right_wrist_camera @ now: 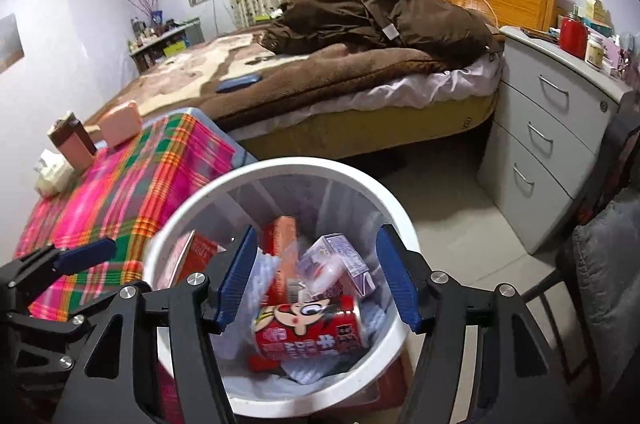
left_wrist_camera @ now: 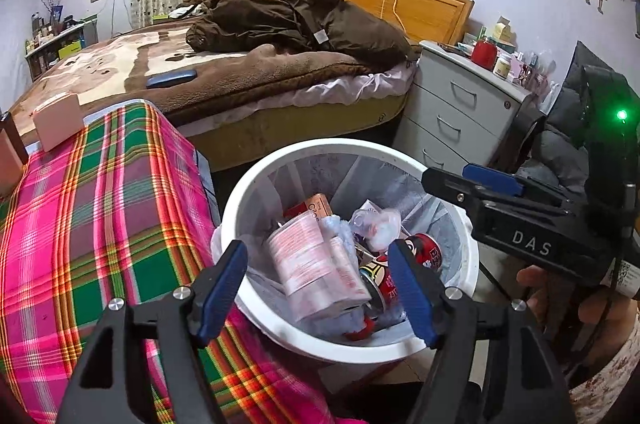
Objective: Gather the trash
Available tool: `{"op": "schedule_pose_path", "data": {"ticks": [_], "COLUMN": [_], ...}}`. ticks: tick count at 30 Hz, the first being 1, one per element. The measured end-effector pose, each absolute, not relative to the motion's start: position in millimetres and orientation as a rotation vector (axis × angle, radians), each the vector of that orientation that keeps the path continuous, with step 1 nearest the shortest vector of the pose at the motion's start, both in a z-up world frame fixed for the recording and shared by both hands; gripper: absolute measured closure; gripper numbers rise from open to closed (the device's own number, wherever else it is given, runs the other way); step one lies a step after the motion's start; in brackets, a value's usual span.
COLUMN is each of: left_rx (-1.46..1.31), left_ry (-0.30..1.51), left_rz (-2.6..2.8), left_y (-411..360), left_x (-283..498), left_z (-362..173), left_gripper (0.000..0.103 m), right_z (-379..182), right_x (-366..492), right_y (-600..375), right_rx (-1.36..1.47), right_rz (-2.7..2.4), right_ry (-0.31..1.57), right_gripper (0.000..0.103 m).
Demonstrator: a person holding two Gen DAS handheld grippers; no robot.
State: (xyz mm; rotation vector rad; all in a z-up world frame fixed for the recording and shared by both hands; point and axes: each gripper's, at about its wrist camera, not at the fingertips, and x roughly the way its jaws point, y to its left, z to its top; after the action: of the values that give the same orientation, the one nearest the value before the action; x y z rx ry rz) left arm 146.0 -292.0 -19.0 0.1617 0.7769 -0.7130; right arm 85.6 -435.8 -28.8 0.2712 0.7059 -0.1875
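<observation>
Both the left gripper [left_wrist_camera: 318, 290] and the right gripper [right_wrist_camera: 316, 278] hang over the white bin [left_wrist_camera: 256, 191] with fingers spread and empty, a posture consistent with release. Collected trash, including a red can [right_wrist_camera: 308, 330], lies inside the bin; more items [right_wrist_camera: 72, 143] stand on the plaid cloth [right_wrist_camera: 132, 183] beside it.

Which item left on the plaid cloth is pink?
The pink box at the plaid cloth's far edge; the brown carton and white crumpled packet sit left of it.

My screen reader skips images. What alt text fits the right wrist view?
Open right tongs hover empty over a white trash bin holding a red cartoon can, cartons and wrappers. A plaid-covered table stands left, a bed behind.
</observation>
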Motion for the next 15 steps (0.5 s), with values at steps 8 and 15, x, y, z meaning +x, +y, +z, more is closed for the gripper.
{"op": "schedule_pose_path", "data": {"ticks": [8,15], "left_rx": [0.13,0.122], "left_ry": [0.739,0.665], "left_rz": [-0.675,-0.553], "left_y": [-269.0,-237.0], "left_x": [133.6,113.3], "left_z": [-7.6,6.9], "left_gripper": [0.027,0.027], "right_z": [-18.5,-3.6], "right_x": [73.3,49.8], "right_y": [-421.5,-398.7], "right_rx": [0.266,0.249], "right_rz": [-0.196,-0.199], "right_ry": [0.668,0.6], "right_gripper": [0.039,0.039]}}
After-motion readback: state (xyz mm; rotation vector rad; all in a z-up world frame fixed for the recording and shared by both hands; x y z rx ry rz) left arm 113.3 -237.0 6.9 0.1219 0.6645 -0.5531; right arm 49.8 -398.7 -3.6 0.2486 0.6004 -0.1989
